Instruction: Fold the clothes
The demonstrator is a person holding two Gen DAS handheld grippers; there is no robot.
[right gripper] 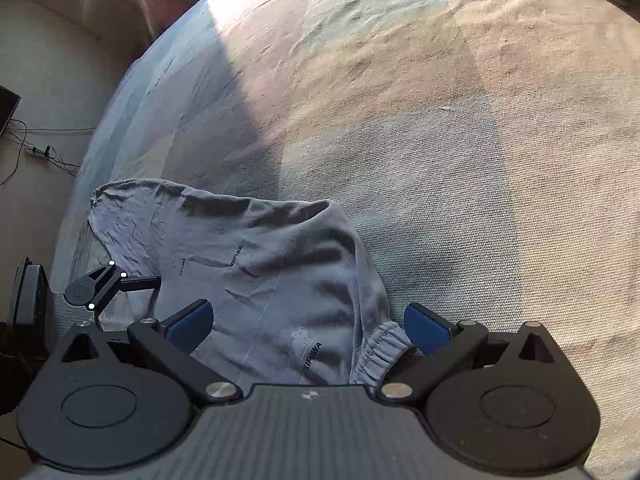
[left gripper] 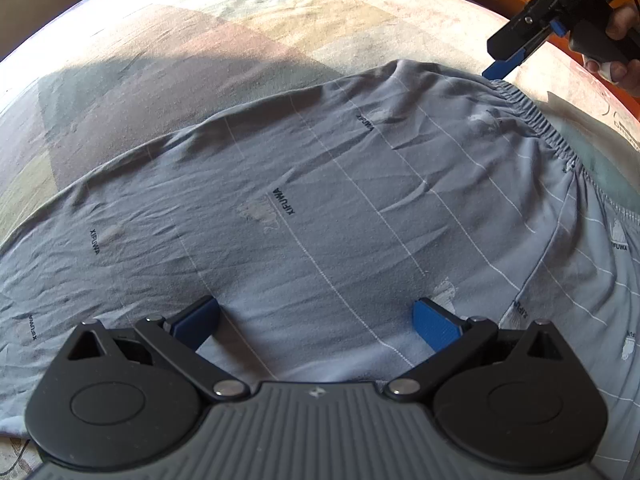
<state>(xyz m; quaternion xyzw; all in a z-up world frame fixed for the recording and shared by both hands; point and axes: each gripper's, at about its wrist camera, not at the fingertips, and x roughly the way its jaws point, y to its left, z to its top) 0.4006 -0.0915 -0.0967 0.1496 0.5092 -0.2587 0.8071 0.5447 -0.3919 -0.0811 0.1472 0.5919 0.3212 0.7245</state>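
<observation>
Trousers (left gripper: 320, 208) lie flat on bed (left gripper: 200, 40), seemingly folded once lengthwise; further folds remain. Left gripper (left gripper: 316, 320) jaws wide, empty, lower centre. Right gripper (right gripper: 308, 320) jaws wide, empty, over waistband (right gripper: 380, 356).

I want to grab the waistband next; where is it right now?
In the right wrist view the elastic waistband lies low, between the open right gripper's fingers, nearer the right one. In the left wrist view it runs down the trousers' upper right edge.

Hard sunlight, deep shadows, fisheye warp
</observation>
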